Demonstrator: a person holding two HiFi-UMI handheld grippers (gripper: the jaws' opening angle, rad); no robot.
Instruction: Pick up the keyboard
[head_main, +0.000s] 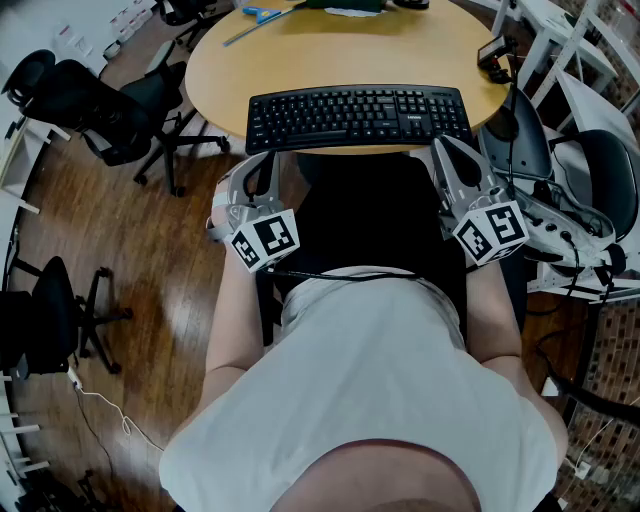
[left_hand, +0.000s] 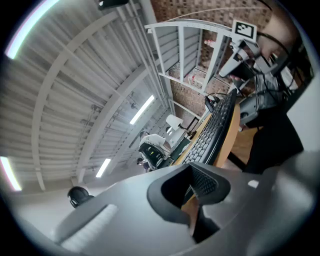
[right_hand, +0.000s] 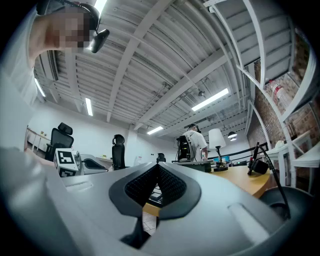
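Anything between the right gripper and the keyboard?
Head view: only a bare strip of the round wooden table separates the right gripper from the black rectangular keyboard.

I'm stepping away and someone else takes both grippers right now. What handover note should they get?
Keyboard: lies flat at the near edge of the round table.
Left gripper: shut, empty, near the keyboard's left end.
Right gripper: shut, empty, near its right end.
Done: nothing gripped or lifted yet.
Left: open the jaws, grip the keyboard, probably at both ends, and lift it.
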